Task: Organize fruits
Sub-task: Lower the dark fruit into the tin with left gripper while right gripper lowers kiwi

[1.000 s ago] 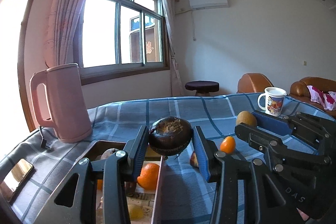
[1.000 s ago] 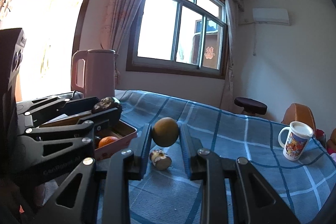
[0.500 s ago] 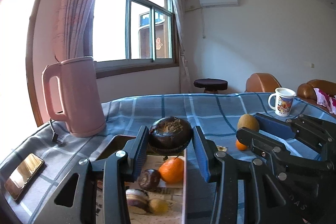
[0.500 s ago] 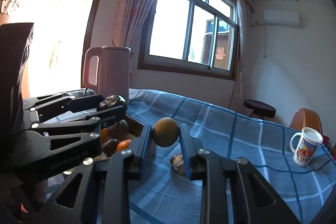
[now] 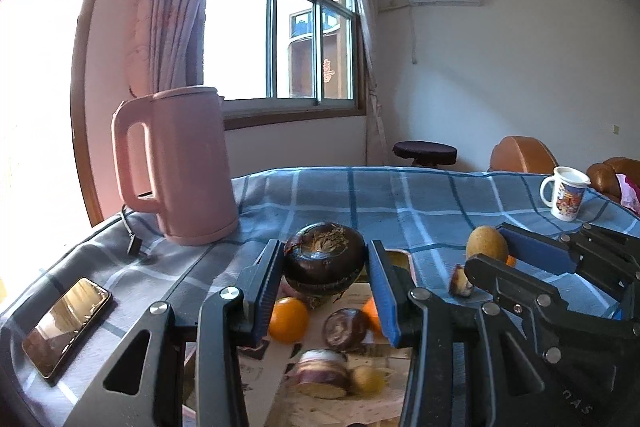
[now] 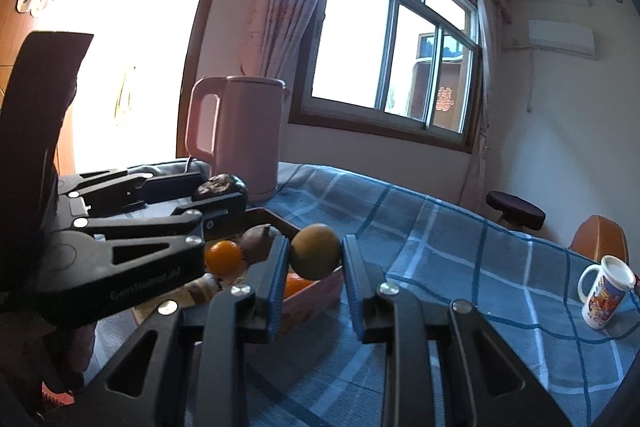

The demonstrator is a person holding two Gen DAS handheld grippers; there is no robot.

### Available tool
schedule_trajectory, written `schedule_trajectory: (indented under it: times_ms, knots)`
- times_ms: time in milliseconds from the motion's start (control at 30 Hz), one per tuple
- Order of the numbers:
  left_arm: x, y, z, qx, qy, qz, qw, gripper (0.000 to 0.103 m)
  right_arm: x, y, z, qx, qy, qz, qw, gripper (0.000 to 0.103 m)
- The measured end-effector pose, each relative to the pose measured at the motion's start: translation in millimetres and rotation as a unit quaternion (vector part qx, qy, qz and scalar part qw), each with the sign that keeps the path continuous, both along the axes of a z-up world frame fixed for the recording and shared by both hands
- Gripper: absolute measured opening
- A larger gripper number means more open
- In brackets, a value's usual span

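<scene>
Both grippers have travelled sideways across the checked tablecloth (image 5: 420, 203) over the last second, and the fruit tray (image 5: 360, 403), which sat off to one side before, now lies directly below the left gripper (image 5: 325, 269).

From the left wrist, that gripper's blue pads are clamped on a dark purple mangosteen (image 5: 324, 259), held in the air above the tray. Beneath it the tray holds a small orange (image 5: 288, 319), another dark round fruit (image 5: 346, 323), a cut piece showing pale flesh (image 5: 320, 377) and a small yellow one beside that. The pink electric kettle (image 5: 180, 163) stands beyond the tray, a phone (image 5: 66, 325) lies on the side of the tray away from the mug, and the right gripper (image 5: 490, 251) reaches in from the tray's other side with its brownish-yellow fruit (image 5: 486, 243). One cut fruit piece (image 5: 460, 281) is left on the cloth just beside the tray.

From the right wrist, the jaws are closed tight on that round brownish-yellow fruit (image 6: 315, 251), which hangs over the tray's near rim (image 6: 316, 297). The left gripper (image 6: 220, 193) is beside it, over the tray, with the mangosteen (image 6: 220, 185) pinched in its tips. A printed mug (image 6: 606, 291) stands well away from the tray.

With both fruits now above the tray, the carrying looks nearly done; lowering and letting go appears to be what remains, then the stray piece.
</scene>
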State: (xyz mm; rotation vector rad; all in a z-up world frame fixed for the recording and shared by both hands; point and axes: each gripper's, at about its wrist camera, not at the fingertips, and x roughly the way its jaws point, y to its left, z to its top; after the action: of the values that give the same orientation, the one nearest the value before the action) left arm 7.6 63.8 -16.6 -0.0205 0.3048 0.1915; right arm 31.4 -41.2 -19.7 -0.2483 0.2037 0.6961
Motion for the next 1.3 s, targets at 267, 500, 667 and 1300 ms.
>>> schedule_trajectory:
  times_ms: [267, 500, 667, 1300]
  knots:
    - [-1, 24, -4, -0.010, 0.016, 0.023, 0.9995, 0.045, 1, 20, -3, -0.013, 0.010, 0.017, 1.000, 0.030]
    - [-4, 44, -8, -0.014, 0.031, 0.042, 0.9985, 0.045, 3, 38, -5, -0.029, 0.016, 0.029, 0.999, 0.030]
    - [-3, 52, -11, -0.018, 0.042, 0.047, 0.9979, 0.045, 5, 44, -7, -0.038, 0.022, 0.033, 0.998, 0.030]
    - [8, 63, -17, -0.047, 0.083, 0.027, 0.9950, 0.045, 15, 66, -17, -0.090, 0.062, 0.047, 0.993, 0.030]
